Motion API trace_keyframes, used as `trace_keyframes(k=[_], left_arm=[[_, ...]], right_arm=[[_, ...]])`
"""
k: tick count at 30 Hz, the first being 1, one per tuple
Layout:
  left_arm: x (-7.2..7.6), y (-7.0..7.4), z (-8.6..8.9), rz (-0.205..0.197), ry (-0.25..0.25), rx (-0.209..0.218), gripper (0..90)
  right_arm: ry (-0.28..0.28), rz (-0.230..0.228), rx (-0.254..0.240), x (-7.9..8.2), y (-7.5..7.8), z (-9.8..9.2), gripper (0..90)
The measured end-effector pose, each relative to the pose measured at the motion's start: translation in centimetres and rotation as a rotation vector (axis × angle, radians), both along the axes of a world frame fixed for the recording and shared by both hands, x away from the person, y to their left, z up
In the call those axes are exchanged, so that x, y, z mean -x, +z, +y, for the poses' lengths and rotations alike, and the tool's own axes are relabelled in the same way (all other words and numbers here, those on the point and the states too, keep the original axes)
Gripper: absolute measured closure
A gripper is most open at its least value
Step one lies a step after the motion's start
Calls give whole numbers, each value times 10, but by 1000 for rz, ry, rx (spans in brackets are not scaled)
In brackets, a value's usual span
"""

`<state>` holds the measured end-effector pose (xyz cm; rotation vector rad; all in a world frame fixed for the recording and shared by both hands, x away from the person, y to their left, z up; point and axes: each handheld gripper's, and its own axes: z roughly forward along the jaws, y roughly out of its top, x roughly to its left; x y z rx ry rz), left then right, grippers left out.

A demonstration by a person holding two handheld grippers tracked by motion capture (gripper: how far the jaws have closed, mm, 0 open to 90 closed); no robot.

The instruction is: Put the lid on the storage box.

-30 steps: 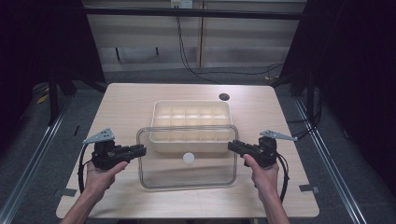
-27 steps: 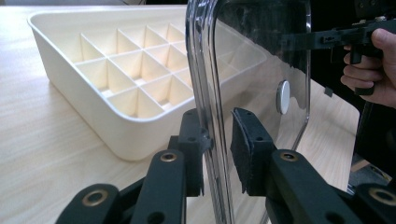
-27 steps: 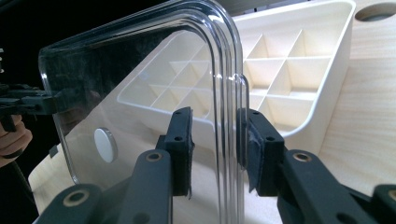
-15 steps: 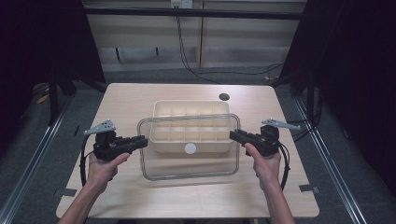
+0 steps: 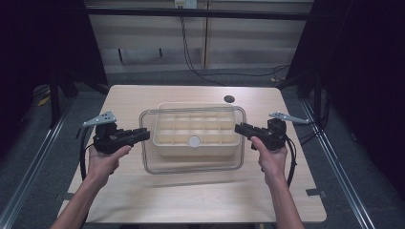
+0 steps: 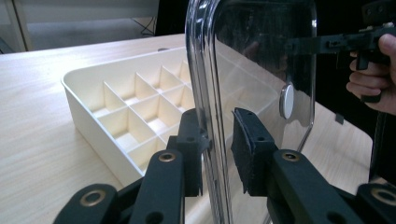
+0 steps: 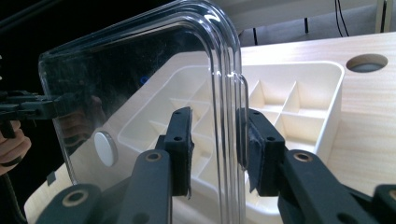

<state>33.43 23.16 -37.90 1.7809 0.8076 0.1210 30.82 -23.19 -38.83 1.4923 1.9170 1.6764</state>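
Note:
A clear rectangular lid with a round white knob hangs level over a cream tray divided into several compartments, on the wooden table. My left gripper is shut on the lid's left rim and my right gripper on its right rim. In the left gripper view the rim stands between my pads, with the tray behind. In the right gripper view the pads clamp the lid's edge above the tray.
A round hole is cut in the table behind the tray. Metal rails run along the floor on both sides. Cables lie on the floor beyond the table's far edge.
Both hands have risen and moved away from the person, carrying the lid from the table's near side to a place over the tray.

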Motion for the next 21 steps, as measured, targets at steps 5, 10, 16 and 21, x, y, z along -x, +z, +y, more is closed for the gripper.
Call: trace_keyframes(k=[5,10,16,21], left_arm=[[-4,2,0,-2,13,-17,730],[-8,3,-1,-6,18,-17,731],[-16,7,1,-8,18,-9,730],[-25,8,0,-4,25,-16,729]], right_arm=[[-3,-3,-7,-5,0,2,664],[-10,-5,-10,-9,0,1,663],[1,-12,-21,-15,7,1,674],[-5,-1,-15,-23,8,1,674]])
